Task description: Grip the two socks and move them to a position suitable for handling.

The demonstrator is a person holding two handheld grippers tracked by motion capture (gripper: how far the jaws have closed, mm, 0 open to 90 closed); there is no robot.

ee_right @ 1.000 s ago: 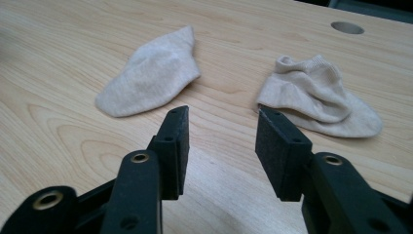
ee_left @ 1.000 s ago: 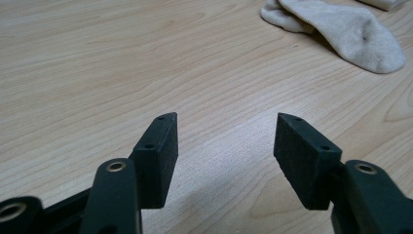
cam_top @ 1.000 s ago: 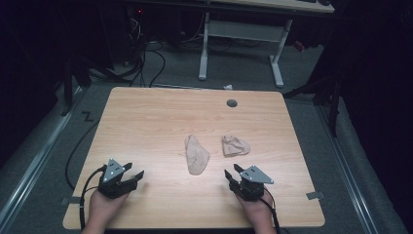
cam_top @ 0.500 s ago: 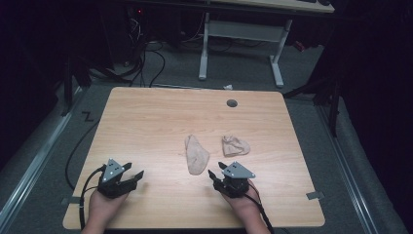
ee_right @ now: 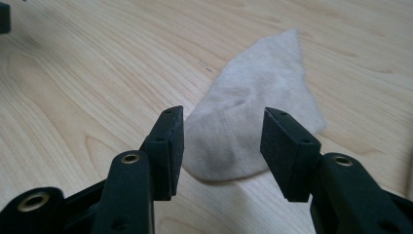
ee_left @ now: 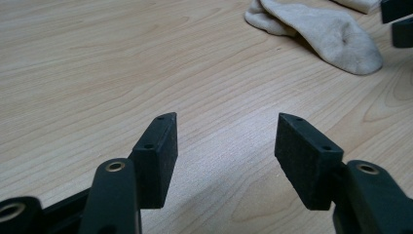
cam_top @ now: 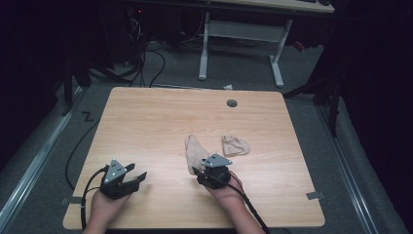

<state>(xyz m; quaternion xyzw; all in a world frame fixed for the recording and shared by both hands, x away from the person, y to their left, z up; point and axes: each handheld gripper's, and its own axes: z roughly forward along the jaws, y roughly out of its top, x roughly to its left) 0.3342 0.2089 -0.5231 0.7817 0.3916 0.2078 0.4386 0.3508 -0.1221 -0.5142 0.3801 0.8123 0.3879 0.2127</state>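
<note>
From above: right gripper point(cam_top: 198, 171) at near end of flat sock point(cam_top: 195, 150) on bench point(cam_top: 146, 122), ready to grab; other sock point(cam_top: 235, 145) beside.
Left gripper point(ee_left: 221, 146): jaws wide, empty, waiting.
Right gripper: jaws just opened wide, sock end ahead, not pinched

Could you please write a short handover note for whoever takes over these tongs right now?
Right tongs: open, empty, jaws at the near end of the flat sock, not yet gripping.
Left tongs: open, empty, low over bare table at the near left.
Second sock: crumpled, just right of the flat one.
Done: nothing picked up.
Left: probably grasp the flat sock, then handle the crumpled one.
</note>
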